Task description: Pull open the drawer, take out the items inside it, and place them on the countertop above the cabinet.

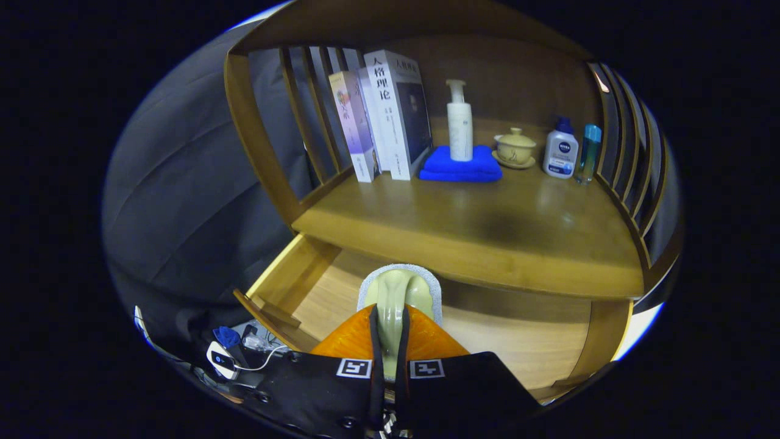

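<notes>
My gripper [390, 314] is shut on a pale green handled scrubber with a grey-white pad rim [399, 285], which stands upright between the fingers. It hangs above the open wooden drawer [286, 277], in front of the countertop's front edge. The drawer's bare floor [524, 347] shows to the right of the fingers. The wooden countertop [475, 231] lies just beyond and above the scrubber, with a wide free patch at its front.
At the back of the countertop stand several books [381, 122], a white pump bottle [459, 125] on a folded blue towel [462, 166], a lidded tea cup [515, 148], a white lotion bottle [561, 150] and a teal bottle [588, 152]. Slatted side rails [634, 177] flank the shelf. Cables [244, 356] lie on the floor below left.
</notes>
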